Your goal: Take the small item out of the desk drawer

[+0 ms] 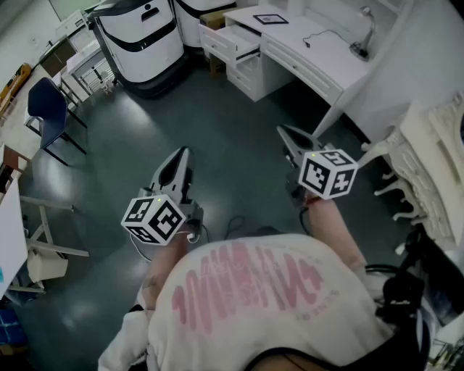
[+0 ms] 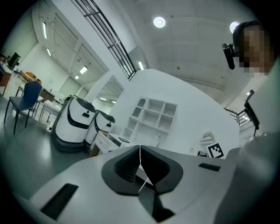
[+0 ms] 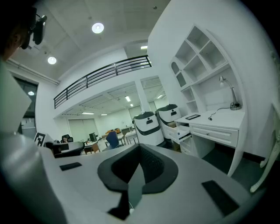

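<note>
A white desk [image 1: 319, 51] stands at the far side of the room, well ahead of both grippers. Its upper left drawer [image 1: 230, 42] is pulled out; the drawer [image 3: 181, 131] also shows in the right gripper view. What lies inside is too small to make out. My left gripper [image 1: 180, 153] is held over the dark floor at mid-left, its jaws shut with nothing between them [image 2: 140, 151]. My right gripper [image 1: 284, 132] is held a little further forward, pointing toward the desk, jaws likewise shut and empty [image 3: 140, 151].
Two large white-and-black machines [image 1: 141, 36] stand left of the desk. A blue chair [image 1: 47, 109] is at the left, and an ornate white chair [image 1: 428, 159] is at the right. A lamp [image 1: 362, 36] and a dark flat item [image 1: 270, 19] sit on the desk.
</note>
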Motion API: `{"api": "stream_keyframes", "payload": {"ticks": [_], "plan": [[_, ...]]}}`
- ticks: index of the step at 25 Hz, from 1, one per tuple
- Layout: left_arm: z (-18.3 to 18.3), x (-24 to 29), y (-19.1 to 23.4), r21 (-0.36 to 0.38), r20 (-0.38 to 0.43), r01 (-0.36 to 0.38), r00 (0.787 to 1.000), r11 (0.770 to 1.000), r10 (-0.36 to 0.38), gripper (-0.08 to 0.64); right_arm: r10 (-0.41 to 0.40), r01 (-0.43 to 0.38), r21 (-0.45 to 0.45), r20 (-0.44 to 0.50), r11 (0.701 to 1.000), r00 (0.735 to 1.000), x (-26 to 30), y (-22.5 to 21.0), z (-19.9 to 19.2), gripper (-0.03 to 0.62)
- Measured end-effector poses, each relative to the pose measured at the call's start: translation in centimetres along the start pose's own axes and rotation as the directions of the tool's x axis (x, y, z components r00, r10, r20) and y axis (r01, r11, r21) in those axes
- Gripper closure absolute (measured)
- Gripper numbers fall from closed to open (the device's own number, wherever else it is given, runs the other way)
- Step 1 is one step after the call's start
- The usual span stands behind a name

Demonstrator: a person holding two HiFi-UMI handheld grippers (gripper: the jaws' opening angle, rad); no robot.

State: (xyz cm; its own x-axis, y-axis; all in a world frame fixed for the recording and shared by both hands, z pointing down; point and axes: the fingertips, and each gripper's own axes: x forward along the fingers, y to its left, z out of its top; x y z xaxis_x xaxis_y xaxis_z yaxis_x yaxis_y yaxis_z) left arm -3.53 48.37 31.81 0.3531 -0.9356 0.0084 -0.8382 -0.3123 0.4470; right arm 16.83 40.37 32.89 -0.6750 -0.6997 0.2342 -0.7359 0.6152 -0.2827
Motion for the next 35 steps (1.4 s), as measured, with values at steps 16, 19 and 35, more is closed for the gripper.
{"api": "stream_keyframes", "payload": {"ticks": [16, 19, 35], "plan": [[-1.3, 4.8, 4.8, -0.073, -0.006, -0.044, 0.999, 0.996, 0.044, 0.528, -0.042, 0.041, -0.024, -0.06, 0.999, 0.997, 5.1, -4.5, 0.0, 0.575], [-0.3, 7.9, 5.8, -0.059, 0.014, -0.042, 0.999, 0.997, 0.042, 0.531, -0.062, 0.054, -0.112, -0.071, 0.992, 0.996, 7.9, -6.6, 1.5, 0.575], [7.8, 28.7, 12.1, -0.032, 0.144, -0.116, 0.982, 0.993, 0.12, 0.531, 0.087, -0.112, -0.223, -0.12, 0.968, 0.989, 26.8, -18.7, 12.4, 0.575]]}}
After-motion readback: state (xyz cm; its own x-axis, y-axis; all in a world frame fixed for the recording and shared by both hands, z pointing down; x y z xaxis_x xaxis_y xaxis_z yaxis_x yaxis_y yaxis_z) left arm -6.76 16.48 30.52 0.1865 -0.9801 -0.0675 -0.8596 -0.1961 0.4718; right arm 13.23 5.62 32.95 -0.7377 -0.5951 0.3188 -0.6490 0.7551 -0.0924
